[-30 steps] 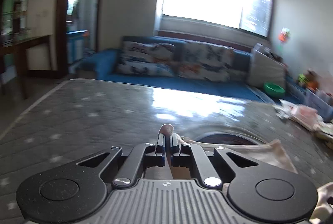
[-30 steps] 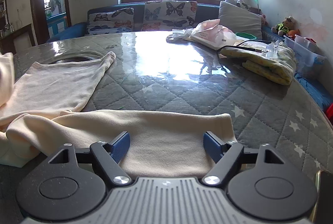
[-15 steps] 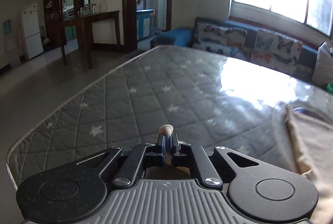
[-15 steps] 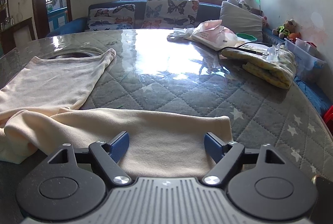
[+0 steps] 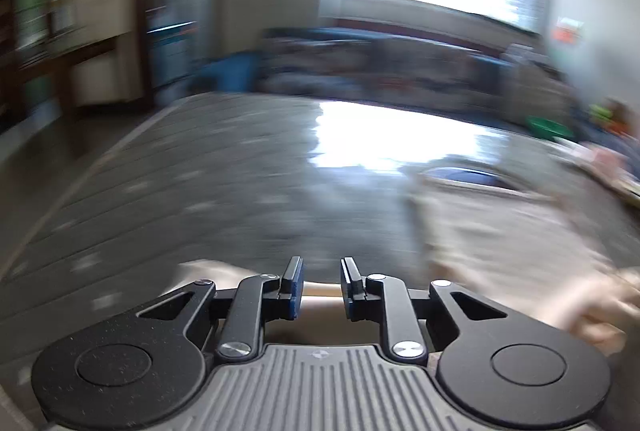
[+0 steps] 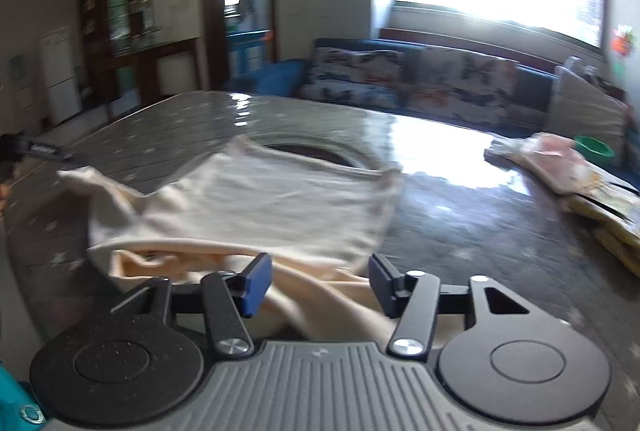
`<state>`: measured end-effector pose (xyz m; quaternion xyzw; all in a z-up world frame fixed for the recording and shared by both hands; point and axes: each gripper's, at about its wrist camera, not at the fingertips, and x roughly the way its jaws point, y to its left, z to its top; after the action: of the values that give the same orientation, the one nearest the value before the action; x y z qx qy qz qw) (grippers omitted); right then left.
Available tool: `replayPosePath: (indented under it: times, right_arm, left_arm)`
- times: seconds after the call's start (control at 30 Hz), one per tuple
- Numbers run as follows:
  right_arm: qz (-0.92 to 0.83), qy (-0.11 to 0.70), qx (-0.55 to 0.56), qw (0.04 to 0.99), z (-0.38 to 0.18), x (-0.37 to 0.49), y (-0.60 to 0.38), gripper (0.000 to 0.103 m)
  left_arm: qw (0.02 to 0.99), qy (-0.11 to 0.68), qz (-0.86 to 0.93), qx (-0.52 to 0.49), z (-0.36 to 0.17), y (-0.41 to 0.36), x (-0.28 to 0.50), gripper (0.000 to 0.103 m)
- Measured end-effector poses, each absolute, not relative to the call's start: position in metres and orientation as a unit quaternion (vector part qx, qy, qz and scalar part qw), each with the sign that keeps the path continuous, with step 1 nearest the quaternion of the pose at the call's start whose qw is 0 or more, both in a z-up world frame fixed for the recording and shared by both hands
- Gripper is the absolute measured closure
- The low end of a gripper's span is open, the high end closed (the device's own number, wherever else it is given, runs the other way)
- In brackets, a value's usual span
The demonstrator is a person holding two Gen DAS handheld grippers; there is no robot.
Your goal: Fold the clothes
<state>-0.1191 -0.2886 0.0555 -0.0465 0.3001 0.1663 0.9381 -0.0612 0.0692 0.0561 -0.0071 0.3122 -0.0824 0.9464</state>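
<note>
1. Left gripper (image 5: 320,281): jaws parted to a narrow gap, nothing clamped. Cream cloth visible just beyond and below the fingertips; contact not determinable through the motion blur.
2. Right gripper (image 6: 318,283): jaws spread wide, empty, poised over the bunched near edge of the garment (image 6: 256,207). Probable purpose: alignment for a fresh pinch on that edge.
3. Garment location: on the quilted table cover (image 6: 168,119), centre-left in the right wrist view, collar opening at 12 o'clock, one sleeve trailing toward 9 o'clock. In the left wrist view, seen at 3 o'clock, badly blurred.
4. Garment condition: body laid mostly flat, near hem rumpled into overlapping folds at 6 o'clock. Judged to be mid-fold, no tidy crease yet.
5. Material: soft cream knit, matte, limp; likely to sag and slide when lifted by a single point.
6. Table cover: grey, diamond-stitched with pale stars, under a glossy layer reflecting the window; likely slippery under cloth.
7. Other items: folded yellowish textile stack (image 6: 608,207) and pink bundle (image 6: 556,155) at 2 to 3 o'clock, well apart from the garment.
</note>
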Motion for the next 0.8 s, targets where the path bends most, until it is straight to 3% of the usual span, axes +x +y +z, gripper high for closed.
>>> replayPosePath:
  times: [0.1,0.17,0.23,0.33,0.6,0.8]
  right_arm:
    - [0.199,0.307,-0.088,0.926,0.045,-0.114,-0.257,0.062]
    - [0.203,0.314,-0.109,0.921,0.035,-0.111,-0.245,0.071]
    - [0.2,0.32,-0.118,0.918,0.029,-0.111,-0.24,0.088]
    - [0.196,0.321,-0.114,0.919,0.027,-0.115,-0.243,0.097]
    - [0.173,0.347,-0.09,0.917,0.034,-0.135,-0.27,0.098]
    - [0.184,0.322,-0.1,0.923,0.047,-0.146,-0.267,0.088]
  left_arm:
    - [0.931,0.319,-0.18,0.006,0.056,0.029,-0.073,0.08]
    - [0.916,0.326,-0.234,0.018,0.053,0.002,-0.079,0.078]
    - [0.905,0.329,-0.268,0.036,0.049,-0.021,-0.086,0.074]
    - [0.891,0.335,-0.3,0.056,0.041,-0.046,-0.093,0.069]
    - [0.875,0.36,-0.301,0.114,0.013,-0.058,-0.095,0.069]
    - [0.869,0.364,-0.31,0.126,0.01,-0.058,-0.105,0.069]
